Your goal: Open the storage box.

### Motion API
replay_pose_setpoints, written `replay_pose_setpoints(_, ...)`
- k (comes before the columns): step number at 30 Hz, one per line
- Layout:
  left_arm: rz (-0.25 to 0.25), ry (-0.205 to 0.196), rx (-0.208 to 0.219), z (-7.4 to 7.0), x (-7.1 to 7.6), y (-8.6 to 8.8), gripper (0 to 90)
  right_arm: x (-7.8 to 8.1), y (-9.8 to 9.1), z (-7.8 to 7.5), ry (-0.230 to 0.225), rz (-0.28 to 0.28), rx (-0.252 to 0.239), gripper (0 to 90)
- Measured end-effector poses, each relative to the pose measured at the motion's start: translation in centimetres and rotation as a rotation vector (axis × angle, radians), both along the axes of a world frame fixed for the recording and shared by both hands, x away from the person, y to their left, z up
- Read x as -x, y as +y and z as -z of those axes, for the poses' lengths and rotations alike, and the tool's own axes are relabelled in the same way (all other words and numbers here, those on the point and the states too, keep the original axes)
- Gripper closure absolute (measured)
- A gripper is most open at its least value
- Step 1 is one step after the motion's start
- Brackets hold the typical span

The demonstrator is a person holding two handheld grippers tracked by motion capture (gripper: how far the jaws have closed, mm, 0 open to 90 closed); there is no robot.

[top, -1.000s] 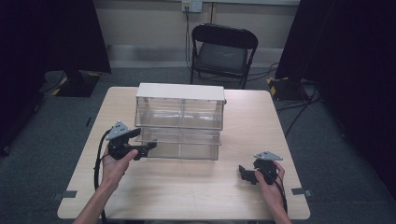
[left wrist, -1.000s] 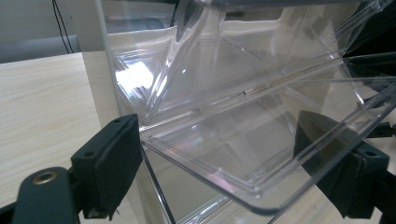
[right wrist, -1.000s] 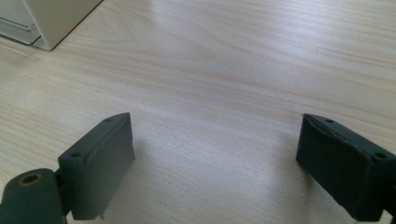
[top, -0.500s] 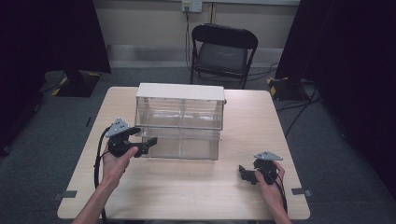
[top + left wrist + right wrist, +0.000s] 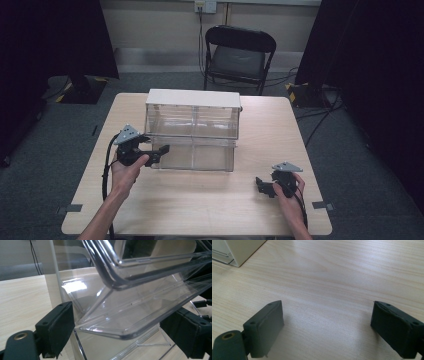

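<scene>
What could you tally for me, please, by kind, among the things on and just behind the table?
Clear drawer units: 1
Handheld grippers: 2, left gripper, jaws open around the lower drawer's front corner, and right gripper, jaws open over bare table
Black folding chairs: 1
Total: 4

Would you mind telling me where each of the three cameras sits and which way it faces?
High view: above the person's side, facing forward and down on the table; shows both forearms, left gripper, right gripper.
Left gripper view: rides the left gripper, facing the clear drawer unit between its open jaws.
Right gripper view: rides the right gripper, facing bare tabletop between its open jaws.
Shared: the drawer unit's corner also shows in the right gripper view.
</scene>
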State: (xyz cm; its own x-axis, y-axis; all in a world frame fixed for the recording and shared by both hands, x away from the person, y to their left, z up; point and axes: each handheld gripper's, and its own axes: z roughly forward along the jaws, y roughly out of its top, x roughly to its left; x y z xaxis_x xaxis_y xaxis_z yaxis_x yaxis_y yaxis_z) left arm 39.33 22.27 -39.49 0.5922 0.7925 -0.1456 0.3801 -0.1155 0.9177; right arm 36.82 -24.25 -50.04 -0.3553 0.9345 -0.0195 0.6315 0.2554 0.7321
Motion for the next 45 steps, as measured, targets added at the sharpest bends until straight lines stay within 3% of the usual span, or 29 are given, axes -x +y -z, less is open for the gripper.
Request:
replay_pose_setpoints(8, -0.006, 0.002, -0.021, -0.51, -0.47, -0.68, 3.2, 0.0, 0.0, 0.0, 0.0, 0.0, 0.0, 10.3)
replay_pose_setpoints(12, -0.001, 0.006, -0.005, -0.44, -0.51, -0.63, 2.8, 0.0, 0.0, 0.0, 0.0, 0.0, 0.0, 10.3)
replay_pose_setpoints(13, 0.003, 0.028, 0.014, -0.55, -0.5, -0.54, 2.7, 0.0, 0.0, 0.0, 0.0, 0.0, 0.0, 10.3)
replay_pose_setpoints(15, 0.005, 0.02, 0.004, -0.64, -0.41, -0.46, 4.4, 0.0, 0.0, 0.0, 0.0, 0.0, 0.0, 10.3)
replay_pose_setpoints(16, -0.003, 0.003, -0.02, -0.79, -0.18, -0.48, 5.5, 0.0, 0.0, 0.0, 0.0, 0.0, 0.0, 10.3)
replay_pose_setpoints(45, 0.0, 0.012, -0.009, -0.76, -0.28, -0.44, 5.8, 0.02, 0.03, -0.01, 0.0, -0.001, 0.001, 10.3)
